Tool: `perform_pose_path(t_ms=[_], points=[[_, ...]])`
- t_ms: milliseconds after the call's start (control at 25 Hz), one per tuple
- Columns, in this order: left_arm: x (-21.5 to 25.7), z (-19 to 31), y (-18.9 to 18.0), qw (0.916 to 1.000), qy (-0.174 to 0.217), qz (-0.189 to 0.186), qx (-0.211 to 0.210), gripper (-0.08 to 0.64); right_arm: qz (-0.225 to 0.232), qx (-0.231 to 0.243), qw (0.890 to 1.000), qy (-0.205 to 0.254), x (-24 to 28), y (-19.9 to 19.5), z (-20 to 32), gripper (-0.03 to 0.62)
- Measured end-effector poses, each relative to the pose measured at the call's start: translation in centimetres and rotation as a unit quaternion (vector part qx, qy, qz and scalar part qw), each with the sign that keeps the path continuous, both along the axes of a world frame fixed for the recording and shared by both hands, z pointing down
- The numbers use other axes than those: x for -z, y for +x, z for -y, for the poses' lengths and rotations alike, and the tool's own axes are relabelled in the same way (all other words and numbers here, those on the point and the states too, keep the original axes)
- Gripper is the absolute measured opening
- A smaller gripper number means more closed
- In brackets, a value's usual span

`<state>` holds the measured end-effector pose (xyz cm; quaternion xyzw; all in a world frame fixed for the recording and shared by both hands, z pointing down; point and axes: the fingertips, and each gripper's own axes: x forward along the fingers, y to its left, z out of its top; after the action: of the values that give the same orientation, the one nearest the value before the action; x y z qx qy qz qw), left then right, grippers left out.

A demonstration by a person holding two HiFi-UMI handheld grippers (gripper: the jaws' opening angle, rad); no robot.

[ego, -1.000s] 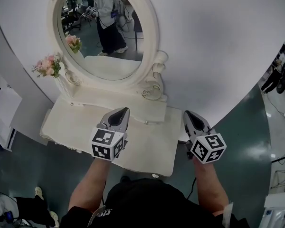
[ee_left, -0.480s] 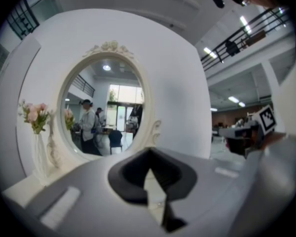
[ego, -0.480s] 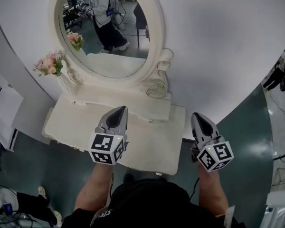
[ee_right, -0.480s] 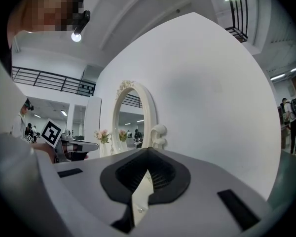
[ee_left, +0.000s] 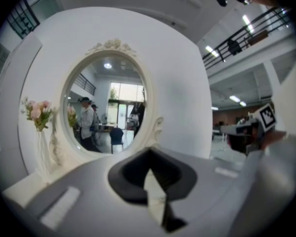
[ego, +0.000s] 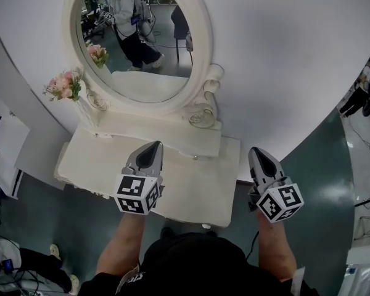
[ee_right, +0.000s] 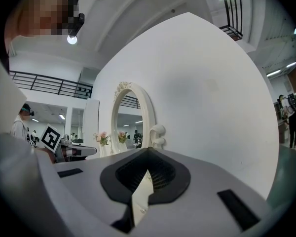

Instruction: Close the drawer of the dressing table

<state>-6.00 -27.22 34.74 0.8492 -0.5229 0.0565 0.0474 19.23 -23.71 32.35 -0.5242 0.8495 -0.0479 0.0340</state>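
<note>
- White-painted wood forms the dressing table, seen from steeply above in the head view. An oval mirror rises at its 12 o'clock edge.
- The drawer sits in the shallow raised tier at the mirror's foot, marked by a small knob. From this angle its front looks level with the tier, but whether it is fully in cannot be told.
- A second knob shows on the table's near edge, at 6 o'clock.
- Pink flowers in a slim white vase stand at the table's 10 o'clock corner.
- The left claw hovers over the middle of the tabletop, with the drawer knob at 2 o'clock of its tip and apart from it. In the left gripper view its jaws are pressed together with nothing between them.
- The right claw hangs at 3 o'clock of the table, just beyond its right edge and over the teal floor. In the right gripper view its jaws likewise meet, empty.
- Both claws point towards 12 o'clock, at the curved white wall behind the table.
- A standing person appears reflected in the mirror glass.
</note>
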Motion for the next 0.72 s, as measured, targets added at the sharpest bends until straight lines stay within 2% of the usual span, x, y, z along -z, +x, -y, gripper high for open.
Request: perform_pose_path(t_ms=[200,720], points=[[0.3,0.0,-0.1,1.0000,0.001,0.002,-0.003,0.008,-0.021,-0.003,1.000,0.009,0.7,-0.4,0.0,-0.008],[0.0,-1.0,0.4,0.9999,0.001,0.002,-0.013,0.008,-0.018,0.003,1.000,0.004,0.3,-1.0,-0.6,-0.008]])
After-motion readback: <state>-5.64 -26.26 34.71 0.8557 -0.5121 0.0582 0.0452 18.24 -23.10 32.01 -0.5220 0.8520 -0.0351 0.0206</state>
